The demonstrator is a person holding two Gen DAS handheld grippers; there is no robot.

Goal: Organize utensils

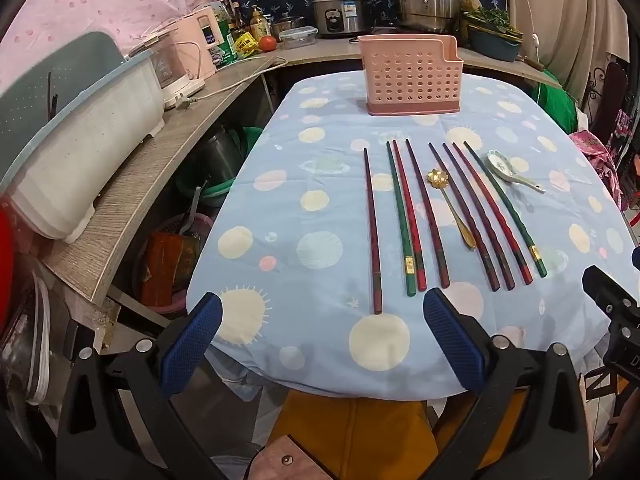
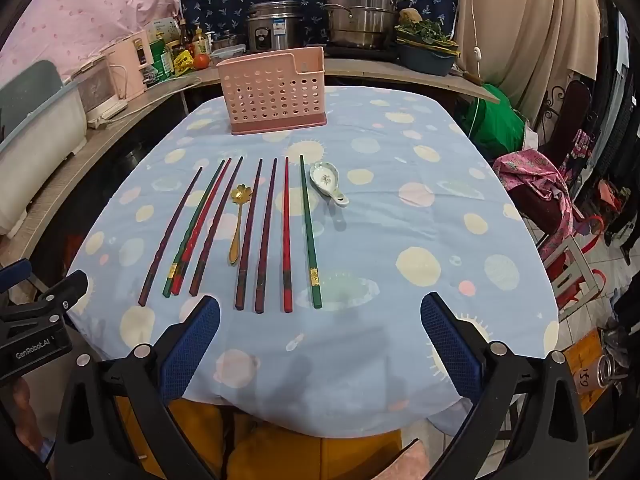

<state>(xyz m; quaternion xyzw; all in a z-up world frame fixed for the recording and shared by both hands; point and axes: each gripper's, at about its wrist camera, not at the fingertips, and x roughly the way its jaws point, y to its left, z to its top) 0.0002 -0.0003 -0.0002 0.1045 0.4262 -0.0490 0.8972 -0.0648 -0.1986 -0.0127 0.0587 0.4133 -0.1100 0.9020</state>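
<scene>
From the left wrist we see our left claw (image 1: 322,312) spread as wide as it goes, its blue pads (image 1: 456,340) bare, holding nothing and touching nothing. It hangs over the near edge of the table (image 1: 280,208), which wears a light blue cloth with pale dots. Just ahead of the claw, between its two fingers, lies the butt end of a dark red chopstick (image 1: 372,232), apart from the rest. Ahead and toward the right finger lie a green chopstick (image 1: 400,220) and a red one (image 1: 410,220) side by side and touching, then more dark ones. Further right a gold spoon (image 1: 452,208) with a flower-shaped bowl rests among them, and beyond the last green stick a white ceramic spoon (image 1: 510,172) lies bowl up. Well ahead stands the pink utensil holder (image 1: 412,76), upright and perforated; we cannot see inside it. The tip of the right claw (image 1: 608,292) shows at the right edge

From the right wrist, our right claw (image 2: 320,312) is likewise fully spread, with nothing between its pads (image 2: 192,344). The row of eight chopsticks (image 2: 264,236) fans out ahead and mostly to the left of the claw, their thick ends nearest us. The gold spoon (image 2: 238,224) sits in the middle of the row, the ceramic spoon (image 2: 328,180) at its far right end. The pink holder (image 2: 276,92) stands well ahead, left of centre. The left claw (image 2: 44,292) shows at the left edge
</scene>
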